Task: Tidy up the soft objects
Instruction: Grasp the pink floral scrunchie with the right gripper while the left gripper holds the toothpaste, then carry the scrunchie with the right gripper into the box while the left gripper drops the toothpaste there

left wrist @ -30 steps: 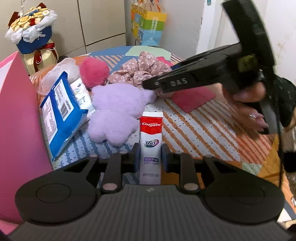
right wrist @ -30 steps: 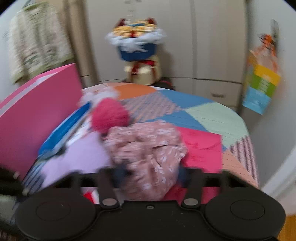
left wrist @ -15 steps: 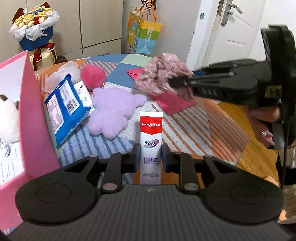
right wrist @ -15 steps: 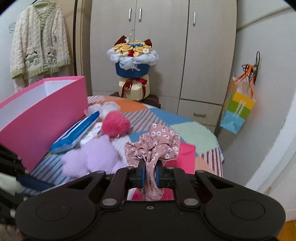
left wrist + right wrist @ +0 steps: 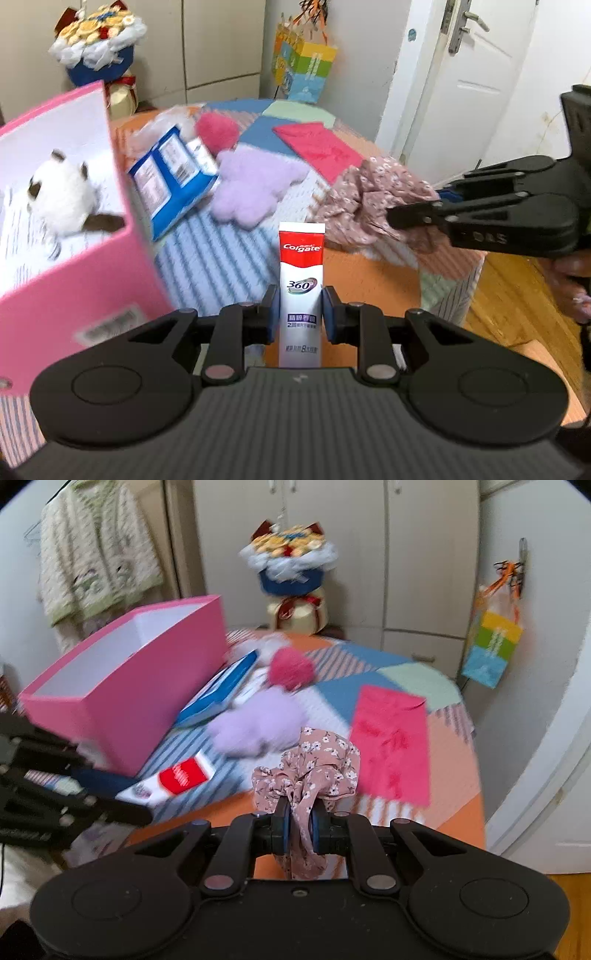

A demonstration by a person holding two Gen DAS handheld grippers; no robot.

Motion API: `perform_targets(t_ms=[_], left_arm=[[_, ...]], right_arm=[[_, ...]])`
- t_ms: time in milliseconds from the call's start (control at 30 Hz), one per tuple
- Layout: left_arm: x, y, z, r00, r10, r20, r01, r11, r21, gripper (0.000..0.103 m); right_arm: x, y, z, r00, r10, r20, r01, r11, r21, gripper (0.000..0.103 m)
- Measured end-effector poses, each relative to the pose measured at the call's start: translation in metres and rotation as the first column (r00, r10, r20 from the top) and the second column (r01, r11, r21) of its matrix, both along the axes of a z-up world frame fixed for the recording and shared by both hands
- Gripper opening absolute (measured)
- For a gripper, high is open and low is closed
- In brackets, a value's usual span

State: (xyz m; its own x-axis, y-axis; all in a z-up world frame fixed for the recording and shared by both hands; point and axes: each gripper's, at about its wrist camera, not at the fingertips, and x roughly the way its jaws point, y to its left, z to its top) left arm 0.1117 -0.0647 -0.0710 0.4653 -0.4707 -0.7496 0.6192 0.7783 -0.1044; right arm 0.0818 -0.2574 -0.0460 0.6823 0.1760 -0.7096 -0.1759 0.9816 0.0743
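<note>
My left gripper (image 5: 298,314) is shut on a white and red Colgate toothpaste tube (image 5: 300,291), held upright above the table's near edge. My right gripper (image 5: 300,821) is shut on a floral pink scrunchie (image 5: 310,771), lifted off the table; it also shows in the left wrist view (image 5: 369,210). A purple plush (image 5: 251,188), a pink pom-pom (image 5: 216,129) and a crumpled white soft item (image 5: 162,120) lie on the patchwork table. The open pink box (image 5: 122,229) at the left holds a white plush toy (image 5: 62,201).
A blue and white packet (image 5: 170,181) leans beside the box. A red envelope (image 5: 319,149) lies at the table's far right. A flower bouquet (image 5: 291,572), wardrobe doors and a hanging colourful bag (image 5: 491,653) stand behind. The wooden floor (image 5: 498,295) lies to the right of the table.
Both grippers have pulled back toward the table's near edge and lifted. The scrunchie has travelled right and nearer with the right gripper. The pink box's inside with the white plush has come into view.
</note>
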Motion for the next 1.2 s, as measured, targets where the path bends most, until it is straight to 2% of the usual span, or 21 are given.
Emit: perform_targets(t_ms=[100,267,400,633,767,900,1033,1200], left_arm=[[-0.004,0.014,-0.004,0.999,0.011,-0.048,-0.011,1.000,-0.008,0.023],[-0.016,0.041,-0.002,0.997,0.046,-0.055,-0.047,0.999,-0.002,0.023],[-0.024,0.069,0.008,0.993,0.091,-0.076,-0.094,0.995,-0.032,0.023],[-0.038,0.112,0.039,0.989,0.121,-0.083,-0.127,0.990,-0.064,0.023],[-0.042,0.129,0.063,0.988,0.151,0.006,-0.151,0.987,-0.047,0.023],[-0.034,0.145,0.082,0.978,0.192,0.077,-0.187,0.980,-0.059,0.023],[-0.015,0.156,0.095,0.965,0.231,0.121,-0.223,0.972,-0.081,0.023],[0.020,0.165,0.100,0.943,0.278,0.182,-0.267,0.960,-0.083,0.023]], right_arm=[[-0.012,0.014,0.002,0.999,0.046,-0.021,-0.046,0.999,-0.004,0.013],[-0.029,0.035,0.007,0.991,0.124,-0.054,-0.123,0.992,0.034,0.013],[-0.038,0.055,0.018,0.978,0.201,-0.057,-0.196,0.977,0.086,0.014],[-0.042,0.094,0.048,0.953,0.303,-0.009,-0.301,0.951,0.073,0.014],[-0.031,0.111,0.069,0.938,0.344,0.033,-0.346,0.932,0.109,0.014],[-0.016,0.134,0.086,0.923,0.373,0.097,-0.381,0.919,0.097,0.014],[0.006,0.153,0.099,0.915,0.376,0.148,-0.390,0.917,0.086,0.014],[0.046,0.167,0.106,0.916,0.368,0.159,-0.386,0.916,0.108,0.014]])
